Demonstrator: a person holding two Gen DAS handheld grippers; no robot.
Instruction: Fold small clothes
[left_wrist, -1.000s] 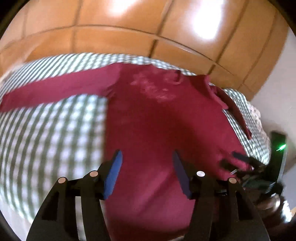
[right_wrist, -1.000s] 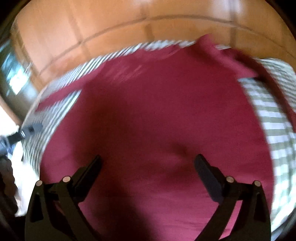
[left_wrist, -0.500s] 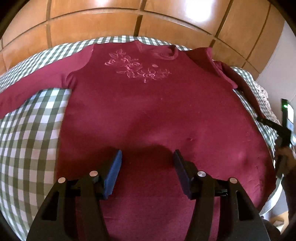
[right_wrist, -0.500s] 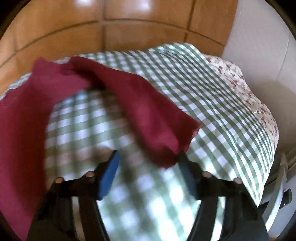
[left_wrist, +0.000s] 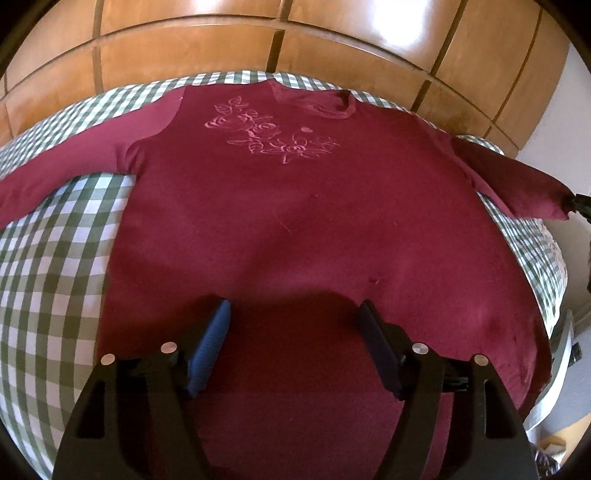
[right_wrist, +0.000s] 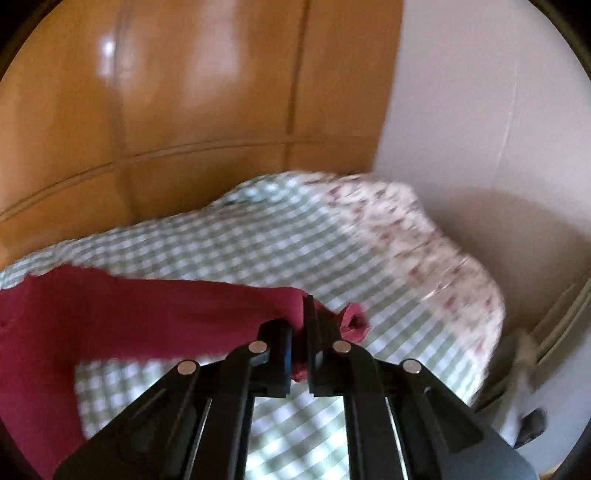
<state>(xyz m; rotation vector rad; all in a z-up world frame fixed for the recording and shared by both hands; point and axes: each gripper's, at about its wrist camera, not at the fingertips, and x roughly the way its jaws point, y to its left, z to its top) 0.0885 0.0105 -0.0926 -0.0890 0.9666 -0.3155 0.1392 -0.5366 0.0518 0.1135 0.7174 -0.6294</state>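
Observation:
A dark red long-sleeved top with pink rose embroidery lies flat, front up, on a green checked cloth. My left gripper is open and empty, hovering over the top's lower middle. My right gripper is shut on the cuff of the top's right sleeve and holds it lifted off the cloth. That sleeve also shows raised at the right edge of the left wrist view, with the right gripper's tip at its end. The left sleeve lies stretched out to the left.
A glossy wooden panelled wall stands behind the surface. A white wall is at the right. A floral cloth shows under the checked cloth at the right edge. A pale frame stands beside the surface's right side.
My right gripper closed on the right sleeve's cuff and lifted it outward to the right. My left gripper stayed open and drew back slightly, showing more of the top.

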